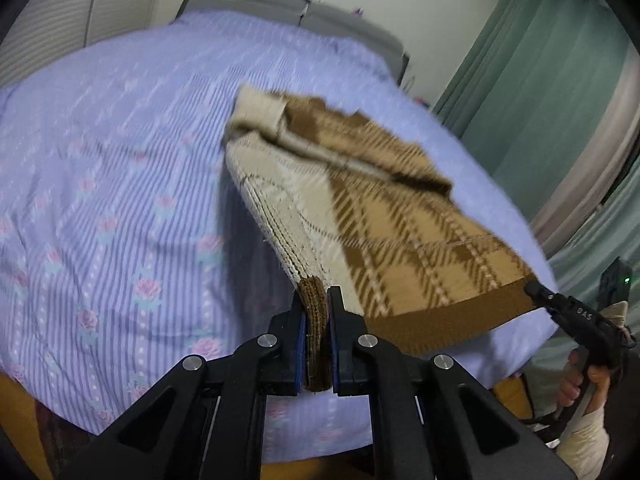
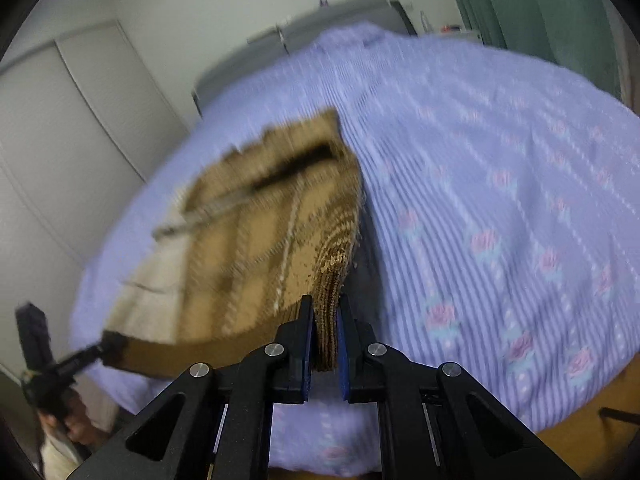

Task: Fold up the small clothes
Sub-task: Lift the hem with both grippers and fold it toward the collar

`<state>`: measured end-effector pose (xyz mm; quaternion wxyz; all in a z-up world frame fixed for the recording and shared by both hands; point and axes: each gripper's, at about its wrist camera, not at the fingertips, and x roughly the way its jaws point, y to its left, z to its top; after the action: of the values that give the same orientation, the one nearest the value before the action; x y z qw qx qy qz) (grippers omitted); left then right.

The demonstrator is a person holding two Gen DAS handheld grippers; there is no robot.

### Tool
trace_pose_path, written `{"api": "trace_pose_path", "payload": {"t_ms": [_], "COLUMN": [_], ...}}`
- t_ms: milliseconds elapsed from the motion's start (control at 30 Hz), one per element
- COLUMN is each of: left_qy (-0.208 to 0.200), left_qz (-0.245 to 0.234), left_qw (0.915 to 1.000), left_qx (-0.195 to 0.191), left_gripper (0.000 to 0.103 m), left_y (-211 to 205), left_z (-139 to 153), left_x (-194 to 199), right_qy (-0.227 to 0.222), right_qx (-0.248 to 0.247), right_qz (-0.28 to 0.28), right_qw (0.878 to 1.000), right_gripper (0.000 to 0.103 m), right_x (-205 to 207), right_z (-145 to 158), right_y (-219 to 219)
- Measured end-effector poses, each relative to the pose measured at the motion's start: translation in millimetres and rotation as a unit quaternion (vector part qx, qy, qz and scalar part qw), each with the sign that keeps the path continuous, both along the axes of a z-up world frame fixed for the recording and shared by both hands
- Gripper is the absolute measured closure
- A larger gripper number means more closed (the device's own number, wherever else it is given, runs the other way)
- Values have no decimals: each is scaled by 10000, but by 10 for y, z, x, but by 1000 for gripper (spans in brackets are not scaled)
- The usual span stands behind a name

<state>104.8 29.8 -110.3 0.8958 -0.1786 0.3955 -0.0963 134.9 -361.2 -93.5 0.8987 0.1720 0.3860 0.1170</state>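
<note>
A brown and cream knitted sweater (image 1: 360,208) with a diamond pattern is held stretched above the bed. My left gripper (image 1: 318,300) is shut on one corner of its brown ribbed hem. My right gripper (image 2: 325,312) is shut on the other hem corner. In the left wrist view the right gripper (image 1: 536,292) shows at the far right, clamped on the hem. In the right wrist view the left gripper (image 2: 108,344) shows at the lower left, also on the sweater (image 2: 256,240). The far end with the sleeves and collar hangs towards the bed.
The bed has a lilac striped cover (image 1: 120,184) with pink roses, also in the right wrist view (image 2: 500,200). A grey headboard (image 1: 280,4) stands at the far end. Green curtains (image 1: 540,80) hang at the right. White closet doors (image 2: 60,140) are on the left.
</note>
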Motion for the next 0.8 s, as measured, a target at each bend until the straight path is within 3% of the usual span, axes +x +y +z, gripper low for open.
{"api": "trace_pose_path", "payload": {"t_ms": [200,400,633,800], "left_qy": [115,-184,-633,-691], "left_qz": [398,633,932,1159], "left_qw": [9989,9973,9929,9900], "left_qx": [-204,-331,-373,-402], "left_gripper": [92,92,92,92], "left_y": [145,210,331,450], "left_z": [135,454,891,1105], "left_x": [12,142,640,1145], "right_qy": [-142,-466,-1095,-1389], "right_qx": [211,455,867,822], "right_qz": [-84,-202,-674,-1026], "right_qw": [9996,9977,9879,9815], "right_gripper": [92,92,92,93], "right_x": [-1,75,528,933], "right_z": [175,453,962,1224], "right_y": [-14,-18,26,91]}}
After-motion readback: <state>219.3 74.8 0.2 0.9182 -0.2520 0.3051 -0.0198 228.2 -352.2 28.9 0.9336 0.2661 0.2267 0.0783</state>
